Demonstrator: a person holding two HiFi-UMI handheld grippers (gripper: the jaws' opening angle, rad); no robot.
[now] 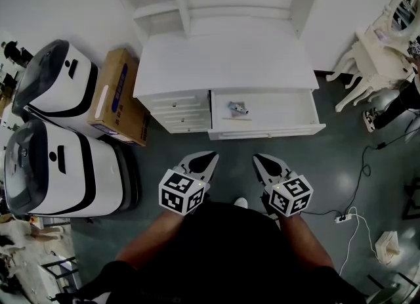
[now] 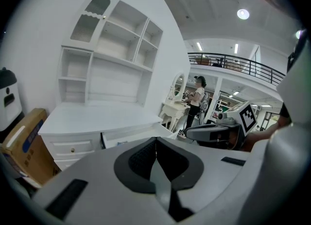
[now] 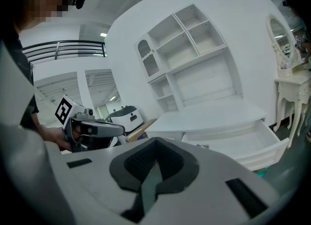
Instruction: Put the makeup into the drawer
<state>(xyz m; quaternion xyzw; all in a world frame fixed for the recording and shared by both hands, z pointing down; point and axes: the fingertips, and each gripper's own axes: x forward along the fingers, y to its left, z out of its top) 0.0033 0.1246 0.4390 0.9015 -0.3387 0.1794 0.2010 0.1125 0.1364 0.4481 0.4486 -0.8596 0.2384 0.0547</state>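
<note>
White counter point(image 1: 223, 60) has one open drawer point(image 1: 289, 109) with one small makeup item point(image 1: 237, 108) lying in its left half, while two claws, the left claw point(image 1: 210, 157) and the right claw point(image 1: 258, 159), hang side by side in front of it, both pressed fully together on nothing.

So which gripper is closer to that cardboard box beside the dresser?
Left. In the head view, the left gripper sits down-right of the cardboard box; the right gripper is farther to the right.
</note>
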